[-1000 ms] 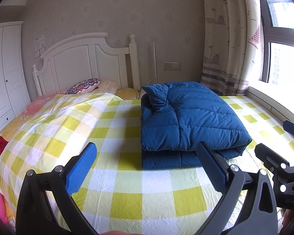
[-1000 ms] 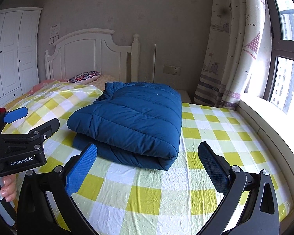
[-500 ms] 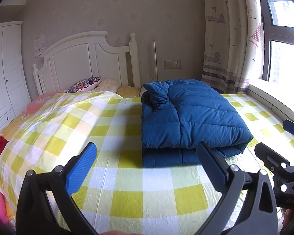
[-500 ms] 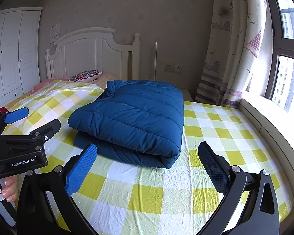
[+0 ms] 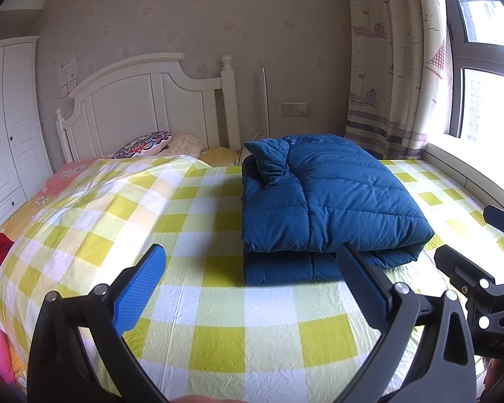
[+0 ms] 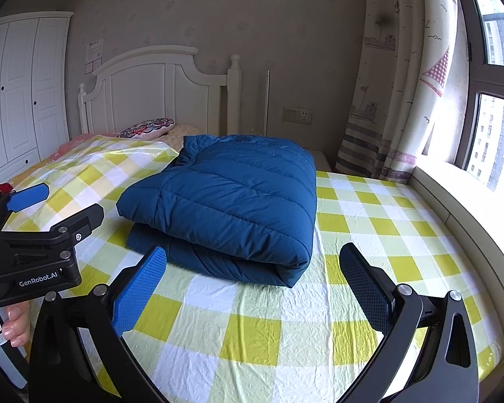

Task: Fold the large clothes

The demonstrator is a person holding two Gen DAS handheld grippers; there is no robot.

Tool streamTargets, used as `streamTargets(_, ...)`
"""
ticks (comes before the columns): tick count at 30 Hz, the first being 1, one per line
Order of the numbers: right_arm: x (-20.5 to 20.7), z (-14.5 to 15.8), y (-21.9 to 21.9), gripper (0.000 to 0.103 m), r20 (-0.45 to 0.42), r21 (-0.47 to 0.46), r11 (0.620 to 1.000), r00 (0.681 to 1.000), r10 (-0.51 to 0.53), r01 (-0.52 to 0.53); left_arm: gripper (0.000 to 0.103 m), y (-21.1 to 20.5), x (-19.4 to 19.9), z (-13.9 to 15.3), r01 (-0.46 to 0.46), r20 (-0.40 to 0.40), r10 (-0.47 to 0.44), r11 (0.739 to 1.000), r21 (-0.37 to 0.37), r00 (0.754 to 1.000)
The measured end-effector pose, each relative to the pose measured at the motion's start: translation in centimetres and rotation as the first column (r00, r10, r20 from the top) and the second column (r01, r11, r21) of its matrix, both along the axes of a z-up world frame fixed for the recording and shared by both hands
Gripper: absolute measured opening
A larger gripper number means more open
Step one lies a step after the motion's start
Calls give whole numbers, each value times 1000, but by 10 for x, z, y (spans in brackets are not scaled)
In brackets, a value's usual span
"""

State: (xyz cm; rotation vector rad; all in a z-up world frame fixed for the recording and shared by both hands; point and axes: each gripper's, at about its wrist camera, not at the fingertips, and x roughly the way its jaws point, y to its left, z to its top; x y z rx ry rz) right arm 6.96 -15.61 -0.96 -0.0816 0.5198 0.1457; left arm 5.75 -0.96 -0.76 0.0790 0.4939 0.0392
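Note:
A blue quilted down jacket (image 5: 322,201) lies folded into a thick rectangle on the yellow-and-white checked bed (image 5: 218,305); the right wrist view shows the same jacket (image 6: 232,201) with its rounded fold edge toward me. My left gripper (image 5: 252,288) hovers open over the sheet just short of the jacket's near edge, holding nothing. My right gripper (image 6: 252,288) is open too, empty, a little back from the jacket's fold. Each gripper appears at the edge of the other's view.
A white headboard (image 5: 144,107) and pillows (image 5: 144,144) stand at the far end. A white wardrobe (image 5: 3,117) is on the left, with a curtain (image 5: 386,67) and window ledge (image 6: 460,194) on the right. A hand (image 6: 13,325) holds the left gripper's handle.
Both views have drifted slightly, the jacket sitting a touch lower and closer in frame. The jacket itself has not moved and both grippers stayed open.

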Motion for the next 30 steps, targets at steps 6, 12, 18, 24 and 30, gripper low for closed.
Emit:
streamTargets(6, 0, 0, 0, 99, 0, 1, 1000, 1000, -1, 1, 101, 0, 0, 0, 1, 0, -1, 1000, 0, 1000)
streamTargets(12, 1, -1, 0, 99, 2, 1, 1000, 1000, 2, -2, 101, 0, -1, -1, 3, -1, -3, 1000, 1, 1000)
streamTargets(18, 0, -1, 0, 99, 3, 0, 1000, 1000, 1, -1, 101, 1, -1, -3, 7, -3, -7, 1000, 1, 1000)
streamTargets(24, 0, -1, 1, 99, 2, 1, 1000, 1000, 1, -1, 101, 1, -1, -3, 7, -2, -7, 1000, 2, 1000)
streamTargets(30, 0, -1, 1, 99, 2, -1, 1000, 1000, 0, 0, 101, 0, -1, -3, 8, -3, -8, 1000, 1, 1000)
